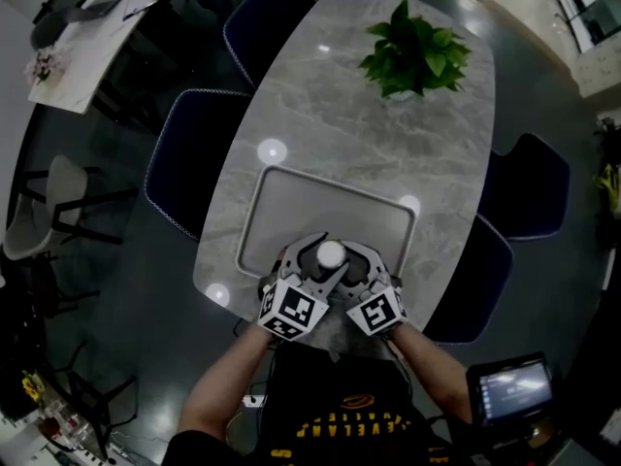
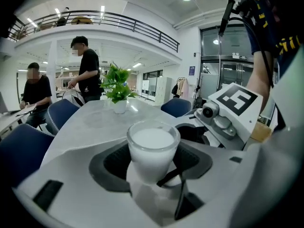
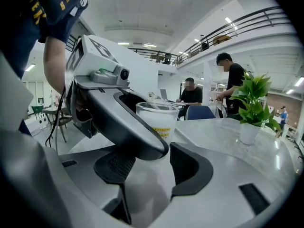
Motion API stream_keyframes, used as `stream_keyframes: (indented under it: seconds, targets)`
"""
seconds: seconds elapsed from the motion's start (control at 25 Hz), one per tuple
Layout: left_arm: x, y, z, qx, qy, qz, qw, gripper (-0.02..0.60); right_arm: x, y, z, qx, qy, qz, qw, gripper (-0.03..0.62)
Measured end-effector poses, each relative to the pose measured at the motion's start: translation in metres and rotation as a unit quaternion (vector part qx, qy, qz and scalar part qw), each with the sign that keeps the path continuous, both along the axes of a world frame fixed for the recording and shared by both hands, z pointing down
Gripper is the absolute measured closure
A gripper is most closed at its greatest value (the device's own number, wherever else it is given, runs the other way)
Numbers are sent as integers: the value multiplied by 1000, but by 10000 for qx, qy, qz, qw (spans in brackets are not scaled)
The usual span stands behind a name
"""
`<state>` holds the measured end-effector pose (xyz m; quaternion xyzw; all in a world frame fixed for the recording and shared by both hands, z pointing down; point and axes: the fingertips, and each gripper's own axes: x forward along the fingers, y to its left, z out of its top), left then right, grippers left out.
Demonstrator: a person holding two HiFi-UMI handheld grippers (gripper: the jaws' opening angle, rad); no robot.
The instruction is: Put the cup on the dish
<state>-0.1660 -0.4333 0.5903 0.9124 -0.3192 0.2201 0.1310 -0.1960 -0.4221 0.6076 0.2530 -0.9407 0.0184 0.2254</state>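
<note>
A clear cup (image 1: 331, 254) filled with white liquid sits at the near edge of the grey dish (image 1: 291, 197), a shallow rectangular tray on the marble table. In the left gripper view the cup (image 2: 153, 148) stands upright between the dark pads (image 2: 111, 163), which press on both its sides: my left gripper (image 2: 153, 167) is shut on it. I cannot tell whether the cup's base rests on the tray. My right gripper (image 3: 152, 167) is open just to the right; the cup (image 3: 159, 120) lies beyond its jaws, with one left gripper finger (image 3: 128, 122) crossing in front.
A potted green plant (image 1: 415, 56) stands at the table's far end. Blue chairs (image 1: 189, 158) flank the table on both sides. Two people are at another table (image 2: 9, 118) in the background.
</note>
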Motion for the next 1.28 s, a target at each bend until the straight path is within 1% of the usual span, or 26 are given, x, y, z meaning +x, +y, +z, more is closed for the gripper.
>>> stream_keyframes:
  seconds: [0.4,0.68,1.0,1.28]
  targets:
    - [5,-6,24,0,-64,51,10000,321,6,-6,26,-119,334,33,9994,361]
    - [6,-9,32,22,-146,101,9998,321,7,-9,37,-245,414,94,9988,362]
    - [2,-9,39,-7,-155,73,9999,321,4,-8,43,-243,589,52,9980,362]
    - [2,-10,44,-54,-147,17,9999,319,4,-9,49,-293,629,36,9976,362]
